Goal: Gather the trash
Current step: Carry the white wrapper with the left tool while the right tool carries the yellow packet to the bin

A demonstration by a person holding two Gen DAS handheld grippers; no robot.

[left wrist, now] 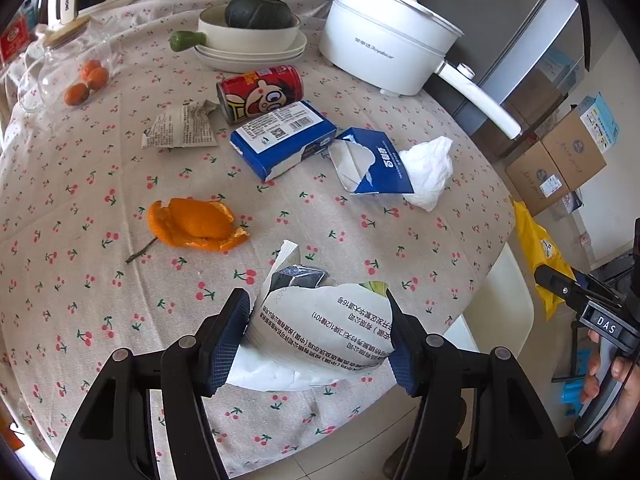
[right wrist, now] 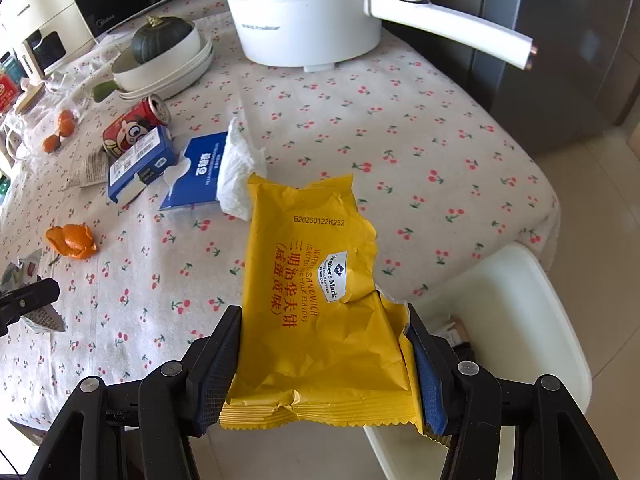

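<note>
My left gripper (left wrist: 320,320) is shut on a torn white snack wrapper (left wrist: 320,332) with printed text, near the table's front edge. My right gripper (right wrist: 324,356) is shut on a yellow wafer wrapper (right wrist: 316,280), held over the table edge above a white bin (right wrist: 508,320); the wrapper also shows in the left wrist view (left wrist: 540,252). On the cherry-print tablecloth (left wrist: 100,320) lie an orange peel (left wrist: 196,224), a red can (left wrist: 260,92), a blue box (left wrist: 280,140), a torn blue tissue pack (left wrist: 372,168) with a white tissue (left wrist: 430,172), and a crumpled paper wrapper (left wrist: 180,128).
A white electric pot (left wrist: 384,48) with a long handle stands at the back right. Stacked bowls hold a dark squash (left wrist: 258,12). A glass jar with small oranges (left wrist: 84,80) sits at the left. Cardboard boxes (left wrist: 560,160) stand on the floor beside the fridge.
</note>
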